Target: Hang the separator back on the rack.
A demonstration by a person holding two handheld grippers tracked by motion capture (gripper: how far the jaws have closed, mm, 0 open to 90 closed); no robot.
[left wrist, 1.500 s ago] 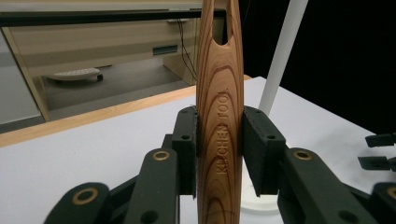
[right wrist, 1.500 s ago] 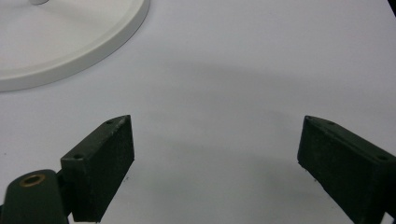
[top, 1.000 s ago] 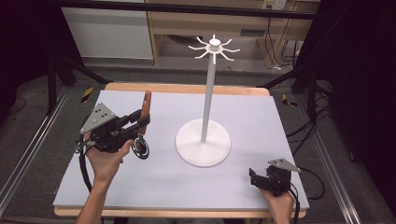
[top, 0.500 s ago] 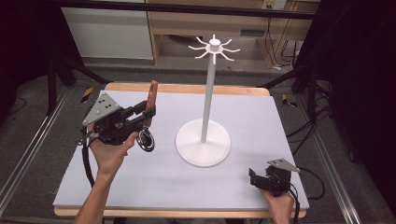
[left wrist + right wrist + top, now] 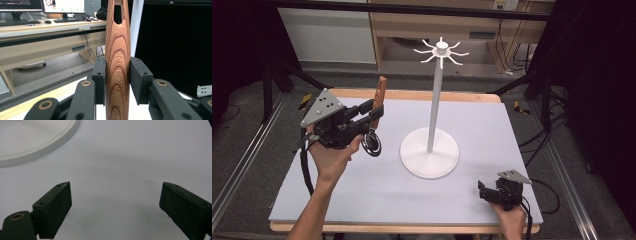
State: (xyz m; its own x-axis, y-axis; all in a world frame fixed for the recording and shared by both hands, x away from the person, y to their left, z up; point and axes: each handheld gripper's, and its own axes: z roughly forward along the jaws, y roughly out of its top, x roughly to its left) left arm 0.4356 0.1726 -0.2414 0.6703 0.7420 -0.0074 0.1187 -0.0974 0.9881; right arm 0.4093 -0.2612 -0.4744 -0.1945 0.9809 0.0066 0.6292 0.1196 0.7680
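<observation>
My left gripper [image 5: 373, 111] is shut on a kitchen tool's wooden handle [image 5: 380, 97], held upright above the table's left side. The handle [image 5: 117, 60] stands between both pads in the left gripper view, stamped "KITCHEN TOOL", with a hanging slot near its top. The tool's round metal head [image 5: 372, 143] hangs below the jaws. A white hook stand [image 5: 435, 95] rises from a round base [image 5: 429, 152] at mid-table, to the right of the tool, with hooks at its top [image 5: 441, 50]. My right gripper [image 5: 483, 190] rests open at the front right corner, nothing between its pads [image 5: 53, 207].
The table carries a pale grey mat [image 5: 377, 195] with a wooden edge [image 5: 462, 96] at the back. The stand's base rim [image 5: 37, 147] lies just beyond the right gripper. Desks and monitors stand behind the table, and metal rails run along both sides.
My left hand has lifted the tool higher and carried it a little toward the stand. The right gripper has stayed where it was.
</observation>
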